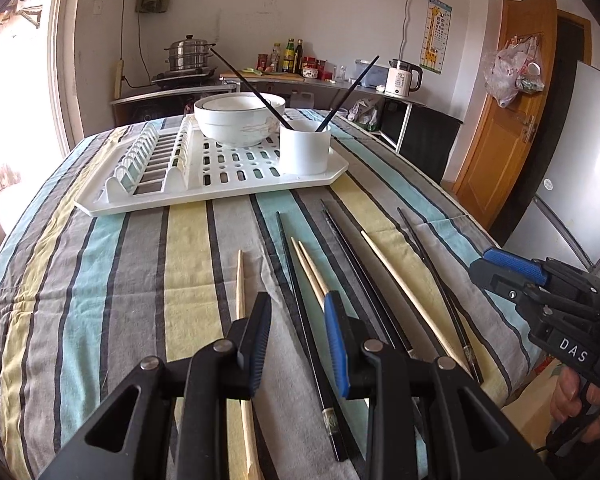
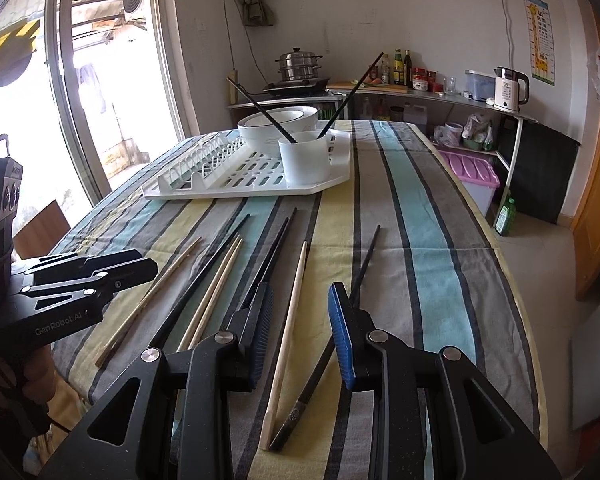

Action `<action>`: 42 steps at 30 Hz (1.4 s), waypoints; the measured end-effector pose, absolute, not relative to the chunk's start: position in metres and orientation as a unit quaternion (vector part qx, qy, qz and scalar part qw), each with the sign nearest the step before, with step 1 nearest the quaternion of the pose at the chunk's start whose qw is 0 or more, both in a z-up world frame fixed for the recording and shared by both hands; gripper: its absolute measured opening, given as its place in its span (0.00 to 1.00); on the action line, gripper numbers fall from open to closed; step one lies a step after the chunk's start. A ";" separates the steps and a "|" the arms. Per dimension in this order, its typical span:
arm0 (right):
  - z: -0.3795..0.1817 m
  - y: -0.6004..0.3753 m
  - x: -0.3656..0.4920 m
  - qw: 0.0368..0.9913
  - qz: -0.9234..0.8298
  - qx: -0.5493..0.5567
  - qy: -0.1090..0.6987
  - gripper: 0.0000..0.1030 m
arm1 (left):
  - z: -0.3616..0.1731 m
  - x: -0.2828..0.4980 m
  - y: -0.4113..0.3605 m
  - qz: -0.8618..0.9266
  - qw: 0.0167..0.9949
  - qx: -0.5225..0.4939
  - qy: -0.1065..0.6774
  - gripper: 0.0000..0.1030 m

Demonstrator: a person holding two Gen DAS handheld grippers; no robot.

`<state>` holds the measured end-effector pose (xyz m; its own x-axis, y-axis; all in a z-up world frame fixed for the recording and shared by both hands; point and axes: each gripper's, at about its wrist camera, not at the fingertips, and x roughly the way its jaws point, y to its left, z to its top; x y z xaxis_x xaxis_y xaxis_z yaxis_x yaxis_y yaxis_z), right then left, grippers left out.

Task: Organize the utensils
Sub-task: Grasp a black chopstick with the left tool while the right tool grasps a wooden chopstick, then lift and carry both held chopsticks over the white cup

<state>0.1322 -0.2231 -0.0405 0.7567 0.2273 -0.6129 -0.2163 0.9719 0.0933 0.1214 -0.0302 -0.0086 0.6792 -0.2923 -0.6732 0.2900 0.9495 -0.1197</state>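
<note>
Blue-padded jaws of left gripper [image 1: 298, 312] standing well apart, gripping nothing, low over striped cloth on desk [image 1: 100, 264]. Between and under its fingers: one black chopstick [image 1: 304, 312] running from near edge away toward rack, a pair of pale wooden chopsticks [image 1: 310, 270] just beside blue pad, a lone wooden chopstick [image 1: 241, 284] passing under the dark finger.

Jaws of right gripper [image 2: 302, 308] likewise wide, empty. Between them: a wooden chopstick [image 2: 290, 328] and a black chopstick [image 2: 356, 280], butts nearly touching near desk edge, tips spreading away toward far end.

Further out: remaining black chopsticks [image 2: 268, 252] lying side by side, all long axes roughly parallel, thin tips toward white dish rack [image 2: 236, 184], thick ends toward near edge. Fan of sticks spread across cloth between the two grippers.

Beyond: bare striped cloth between stick tips and rack. On rack: white cup [image 2: 306, 158] at near right corner, holding two black chopsticks leaning outward in a V; stacked bowls [image 2: 278, 124] just behind it; slotted plate section to left.

Right of sticks: broad open cloth up to desk's right edge.
</note>
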 end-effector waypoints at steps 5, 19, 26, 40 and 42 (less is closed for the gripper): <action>-0.053 -0.222 0.158 0.924 0.119 0.009 0.362 0.25 | -0.016 0.157 -0.033 -0.156 0.901 -0.001 0.405 0.28; -0.074 -0.206 0.206 0.898 0.131 -0.009 0.421 0.16 | -0.029 0.229 -0.043 -0.161 0.870 -0.003 0.466 0.28; -0.077 -0.202 0.215 0.894 0.129 -0.014 0.428 0.14 | -0.037 0.243 -0.053 -0.150 0.864 0.019 0.480 0.28; -0.076 -0.198 0.220 0.895 0.119 -0.024 0.428 0.07 | -0.034 0.237 -0.080 -0.138 0.867 0.089 0.471 0.06; -0.074 -0.200 0.219 0.896 0.122 -0.019 0.426 0.06 | -0.033 0.236 -0.080 -0.145 0.866 0.086 0.471 0.06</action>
